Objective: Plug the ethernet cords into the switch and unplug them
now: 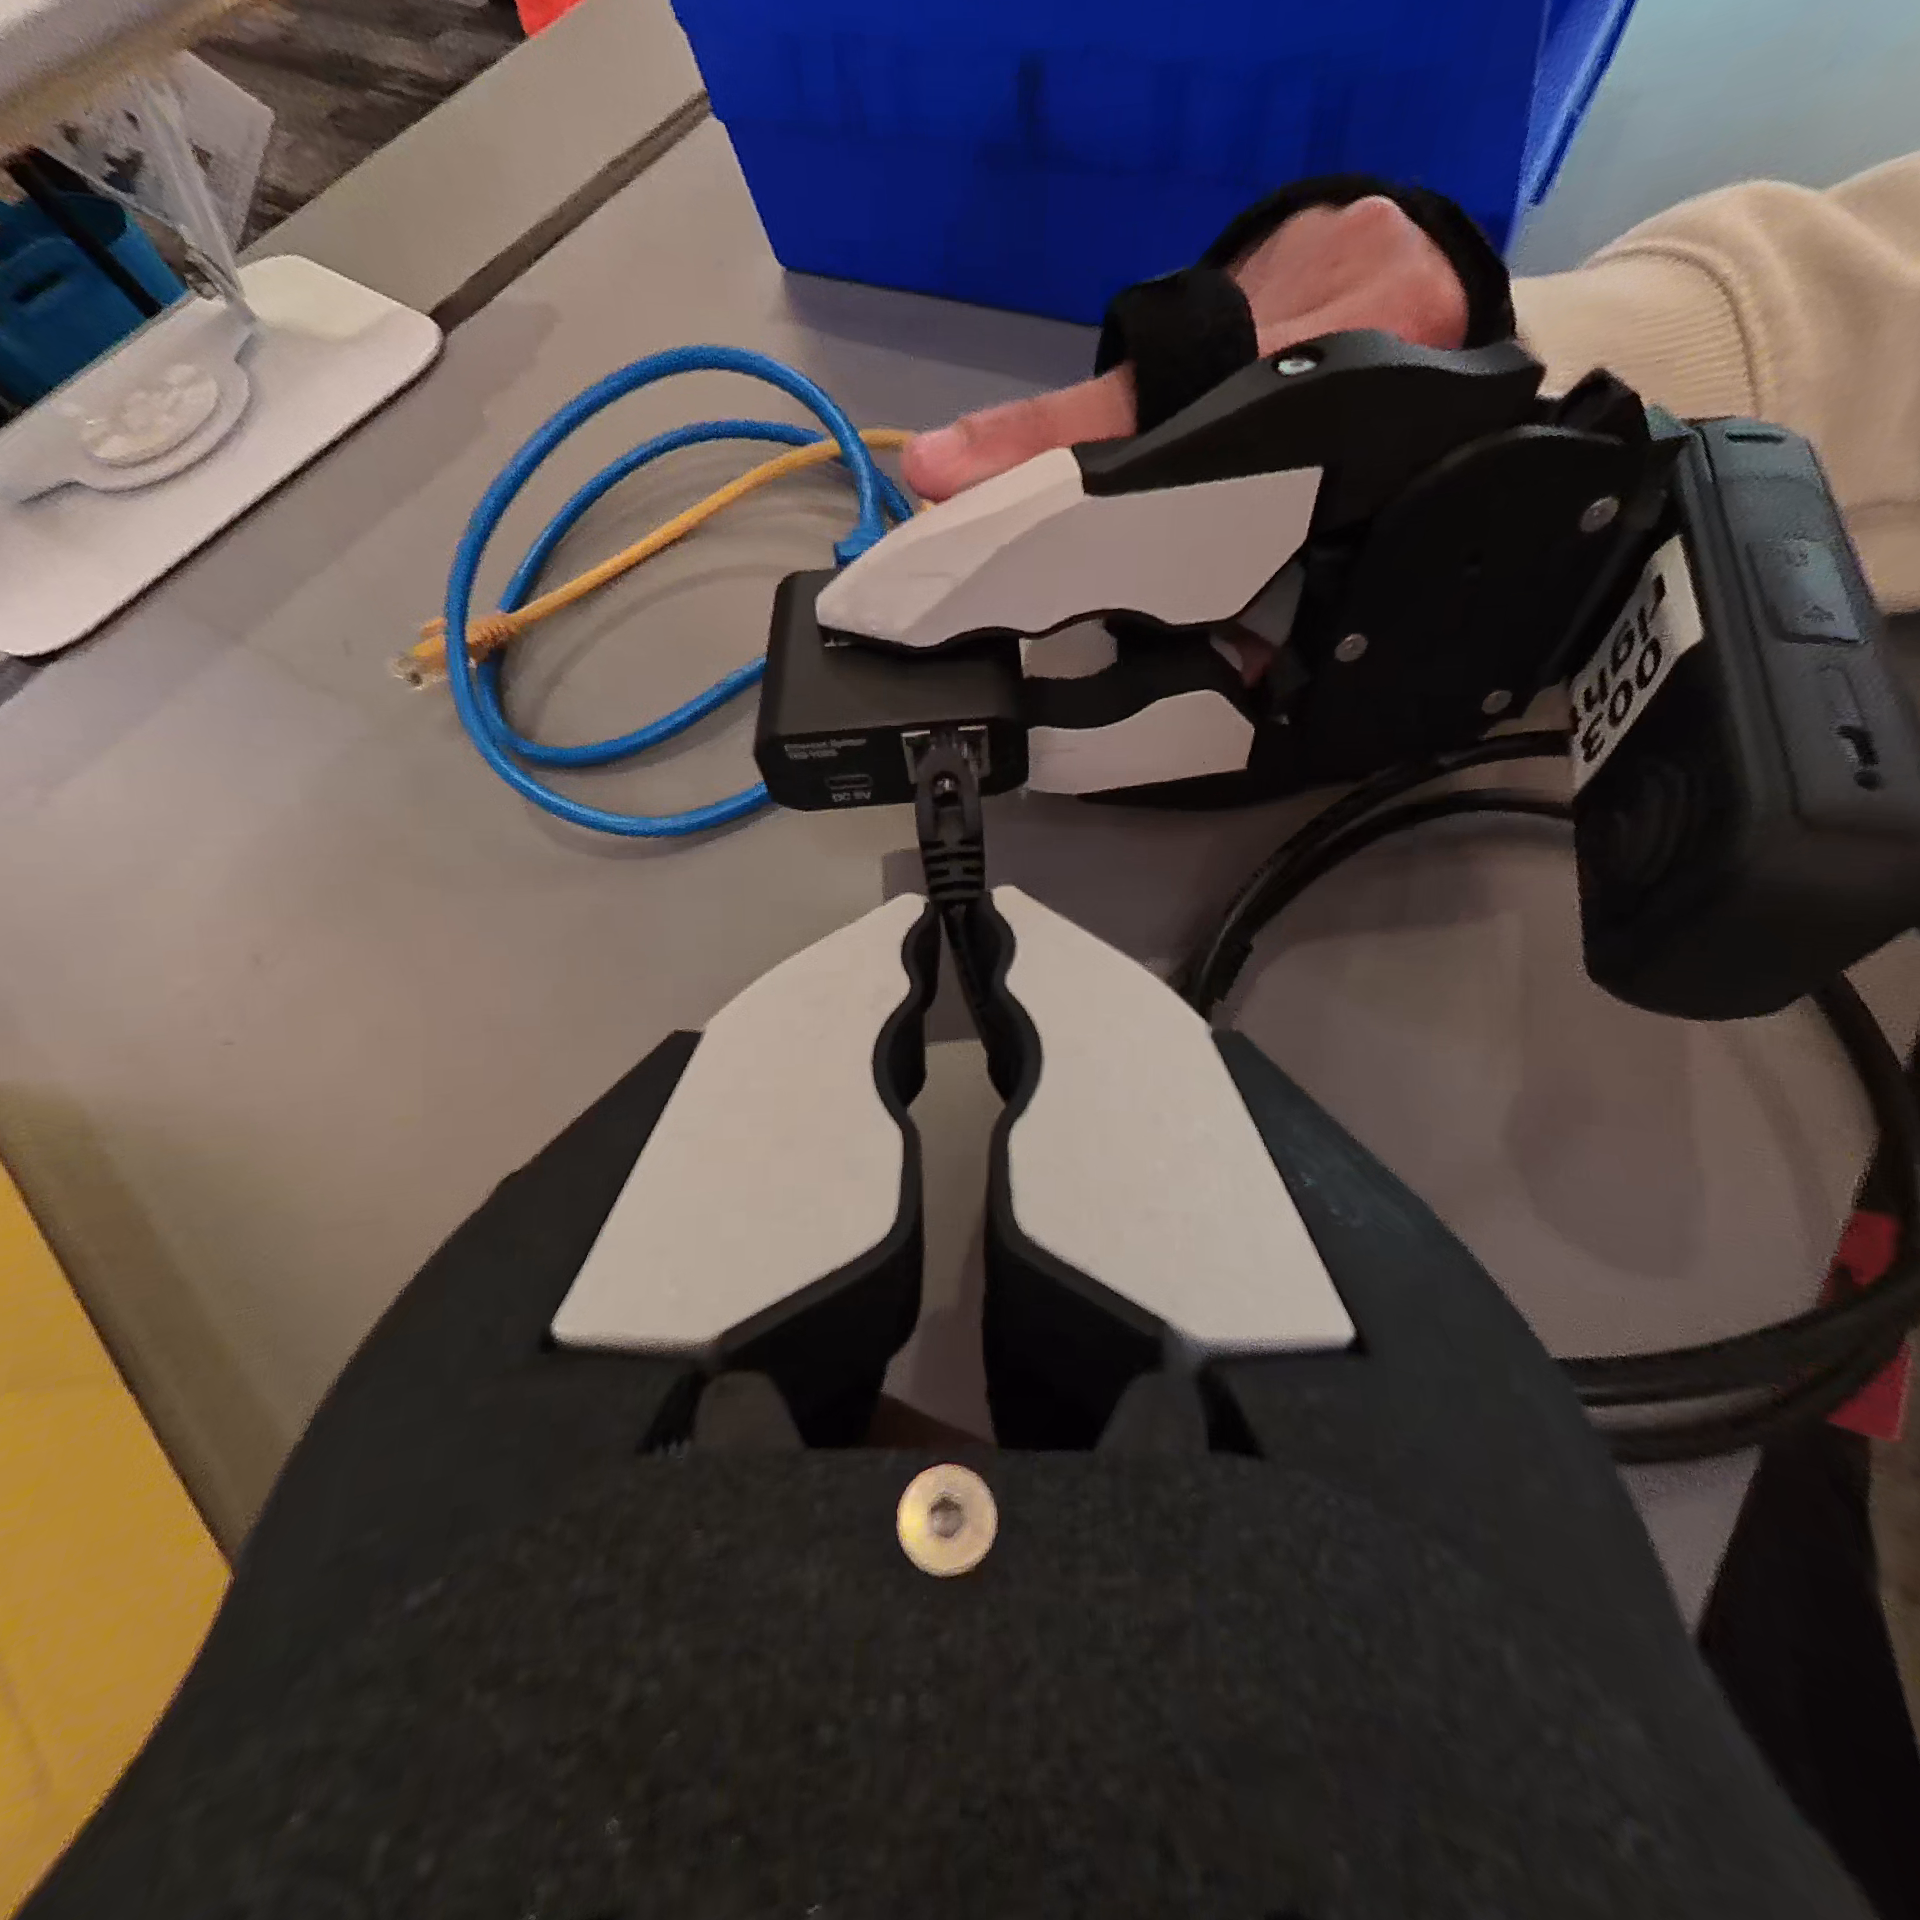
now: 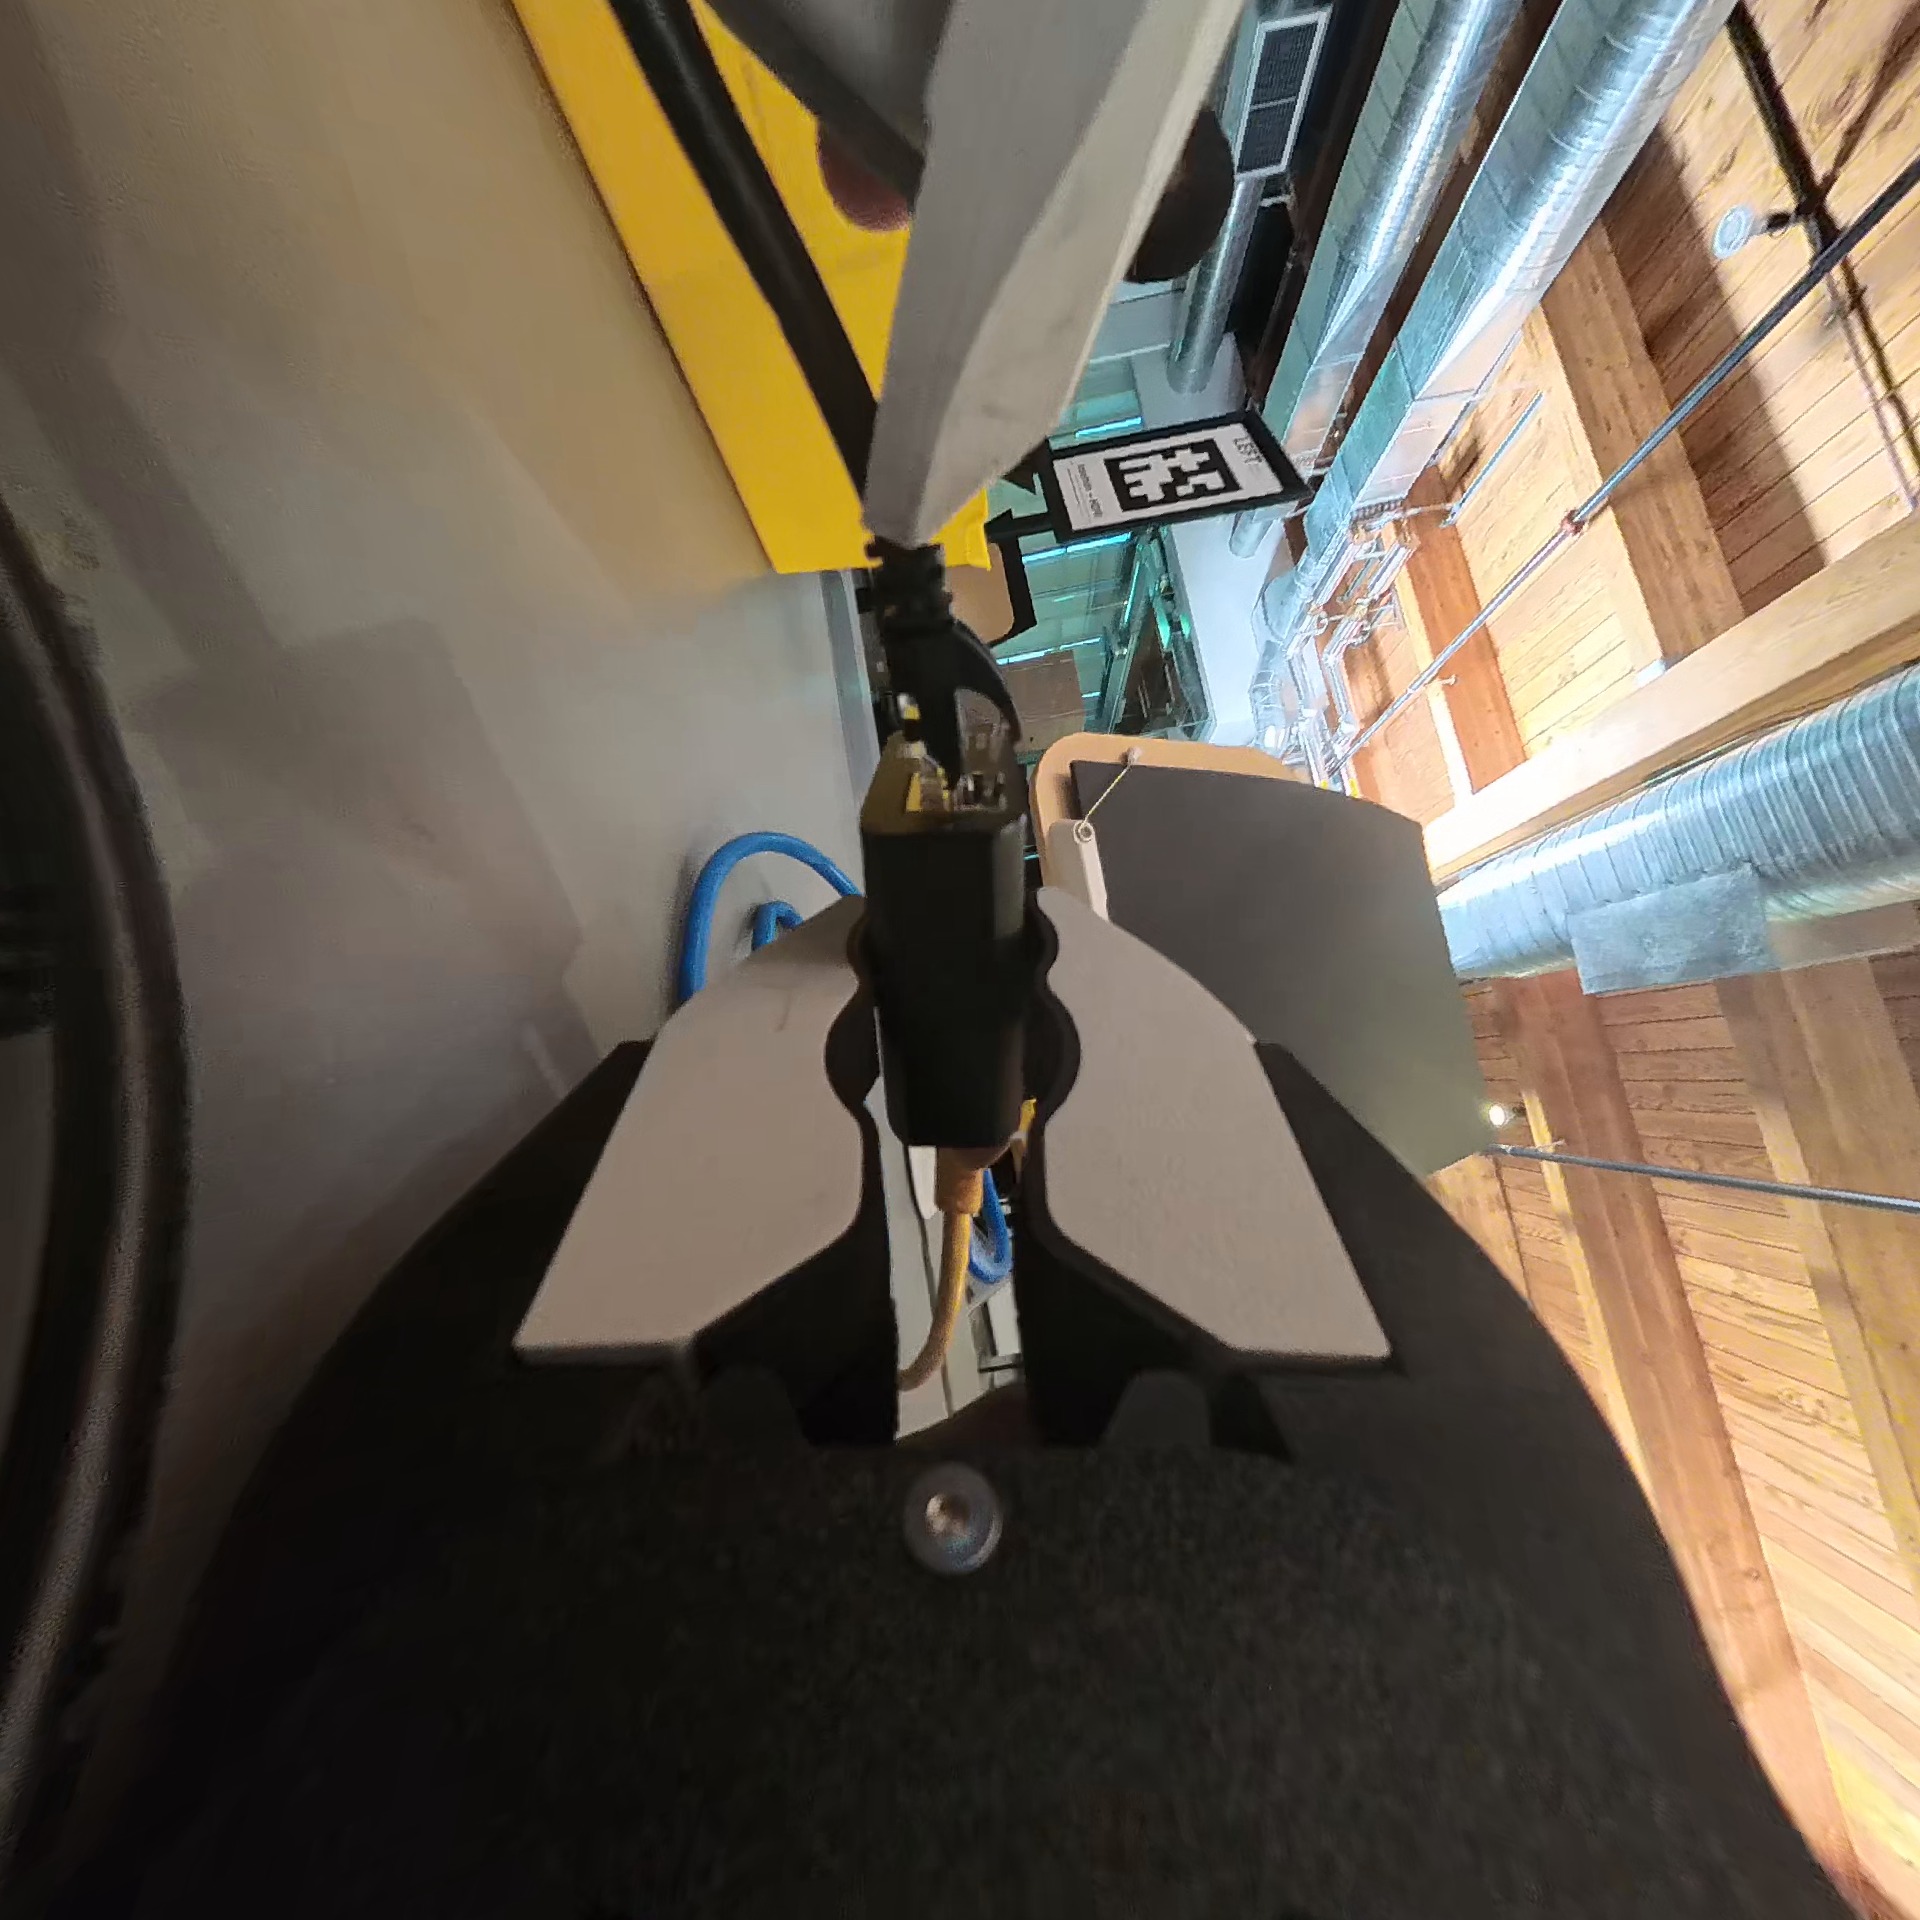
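Observation:
A small black switch point(image 1: 883, 717) is held just above the grey table by my right gripper point(image 1: 914, 665), which comes in sideways from the right and is shut on it. My left gripper point(image 1: 961, 914) is shut on a black ethernet cord point(image 1: 951, 831) just behind its plug, and the plug sits in a front port of the switch. A blue cord point(image 1: 582, 582) and a yellow cord point(image 1: 644, 551) run to the switch's far side. In the right wrist view my right gripper point(image 2: 951, 925) clamps the switch point(image 2: 945, 997), the black plug point(image 2: 935, 665) enters its far end, and the yellow cord point(image 2: 951, 1278) hangs from its near end.
A blue bin point(image 1: 1091, 135) stands behind the switch. A white stand base point(image 1: 197, 436) sits at the table's left. A thick black cable point(image 1: 1766, 1351) loops at the right. A yellow surface point(image 1: 73, 1507) lies past the table's left edge. A hand and cream sleeve point(image 1: 1714, 301) hold the right gripper. Across from one pair of fingers to the other is roughly 7 cm.

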